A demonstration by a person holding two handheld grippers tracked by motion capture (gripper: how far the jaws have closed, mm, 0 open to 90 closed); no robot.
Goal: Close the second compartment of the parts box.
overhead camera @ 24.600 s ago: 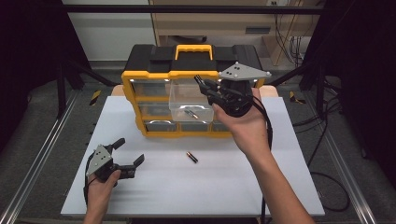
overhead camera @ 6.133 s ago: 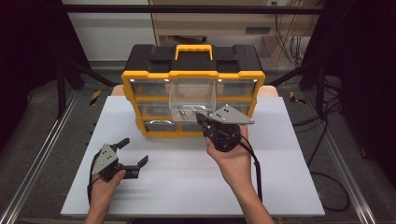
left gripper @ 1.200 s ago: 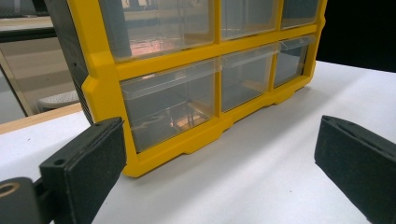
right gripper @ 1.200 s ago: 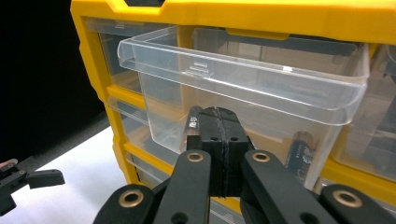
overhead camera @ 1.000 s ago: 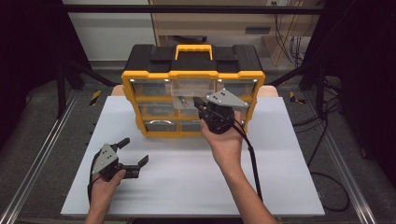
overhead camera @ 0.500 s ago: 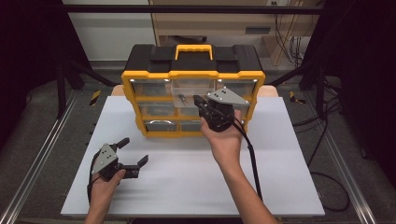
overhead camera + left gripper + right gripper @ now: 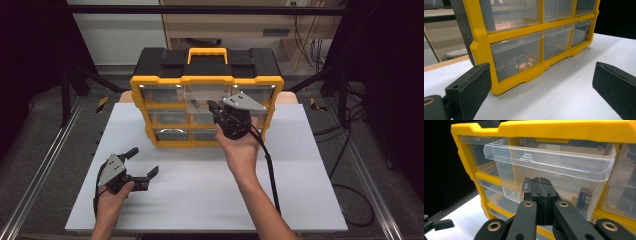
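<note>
In the high view, a yellow and black organizer (image 7: pixel 206 95) is standing at the far side of the white table (image 7: pixel 200 190). The right gripper (image 7: pixel 216 111) is pressing against the organizer's top middle drawer (image 7: pixel 206 93). The left gripper (image 7: pixel 141 162) is resting low on the table, well apart from the organizer, its jaws spread wide.

In the left gripper view, its two black jaws are gaping apart with nothing between them, facing the organizer's lower drawers.

In the right gripper view, the jaws are pressing together, empty, their tips touching the clear drawer's (image 7: pixel 549 165) front, which is sticking slightly out. A small battery (image 7: pixel 583 197) is lying inside it.
</note>
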